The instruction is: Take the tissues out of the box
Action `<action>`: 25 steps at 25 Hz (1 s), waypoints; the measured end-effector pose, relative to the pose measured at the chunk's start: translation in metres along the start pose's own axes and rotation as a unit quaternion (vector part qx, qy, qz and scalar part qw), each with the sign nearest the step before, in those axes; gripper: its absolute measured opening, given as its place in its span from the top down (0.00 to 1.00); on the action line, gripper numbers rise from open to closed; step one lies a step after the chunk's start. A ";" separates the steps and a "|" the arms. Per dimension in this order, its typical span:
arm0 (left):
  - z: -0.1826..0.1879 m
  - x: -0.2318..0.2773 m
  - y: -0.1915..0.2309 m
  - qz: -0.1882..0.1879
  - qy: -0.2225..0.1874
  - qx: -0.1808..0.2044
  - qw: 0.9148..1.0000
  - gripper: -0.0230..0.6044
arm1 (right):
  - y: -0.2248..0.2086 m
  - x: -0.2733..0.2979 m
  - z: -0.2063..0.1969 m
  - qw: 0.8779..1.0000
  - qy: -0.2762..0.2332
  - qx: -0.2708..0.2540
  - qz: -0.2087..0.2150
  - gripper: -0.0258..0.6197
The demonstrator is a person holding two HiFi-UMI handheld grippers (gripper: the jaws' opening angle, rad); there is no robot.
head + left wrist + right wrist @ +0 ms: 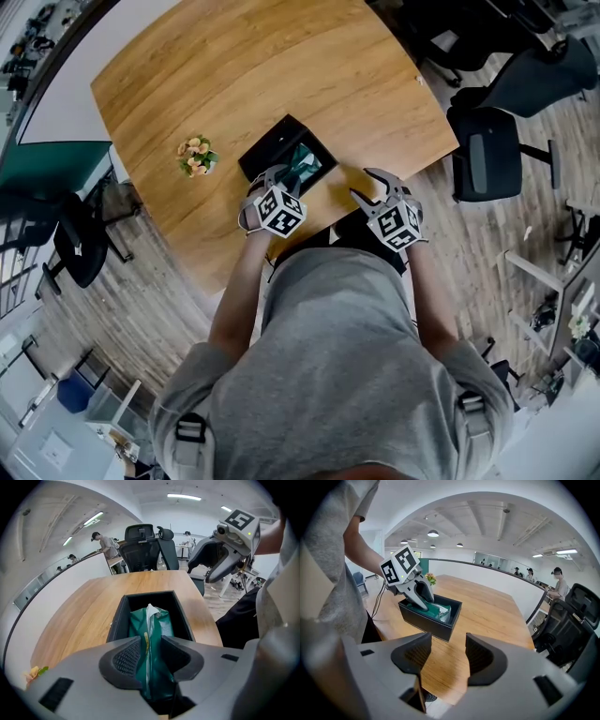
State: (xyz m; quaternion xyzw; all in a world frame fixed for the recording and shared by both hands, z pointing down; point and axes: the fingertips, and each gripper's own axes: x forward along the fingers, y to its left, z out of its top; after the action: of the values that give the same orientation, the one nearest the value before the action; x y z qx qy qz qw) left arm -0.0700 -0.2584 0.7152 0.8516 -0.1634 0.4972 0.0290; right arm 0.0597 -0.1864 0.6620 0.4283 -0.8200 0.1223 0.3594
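On the table [234,75], my left fingers [124,660] clamped the green tissue pack [152,625] inside its box [119,616]; my right fingers [412,658] stood released.

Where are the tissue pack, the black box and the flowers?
tissue pack [163,622], left gripper view, green wrapper, upper part.
black box [424,622], right gripper view, near side wall.
flowers [196,156], head view, blossoms.

head view: looks steeply down from high above the desk [234,84], far off. left gripper view: rides the left tongs [151,656], faces along them into the box [150,594], very near. right gripper view: rides the right tongs [445,657], faces across the desk from near its edge, farther back. shared by all three: box, green tissue pack [151,620], desk.
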 end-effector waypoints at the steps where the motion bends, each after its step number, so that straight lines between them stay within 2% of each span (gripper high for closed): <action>1: 0.000 0.000 0.000 0.002 0.004 0.007 1.000 0.74 | -0.001 -0.001 0.001 1.000 -0.002 0.000 -0.001 0.60; 3: -0.001 0.000 0.000 0.003 0.009 0.020 1.000 0.81 | -0.002 -0.001 0.001 1.000 -0.002 -0.001 -0.002 0.60; 8: -0.003 0.001 -0.001 -0.001 0.019 0.039 0.999 0.89 | -0.004 -0.001 -0.003 1.000 0.005 0.000 -0.003 0.60; 25: -0.003 0.004 0.000 -0.002 0.020 0.038 0.999 0.93 | -0.018 0.002 -0.009 1.000 0.007 -0.005 -0.006 0.62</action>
State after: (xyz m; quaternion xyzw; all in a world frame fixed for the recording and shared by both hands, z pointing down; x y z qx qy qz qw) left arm -0.0712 -0.2587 0.7200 0.8425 -0.1419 0.5197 0.0008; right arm 0.0774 -0.1935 0.6674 0.4302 -0.8157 0.1190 0.3681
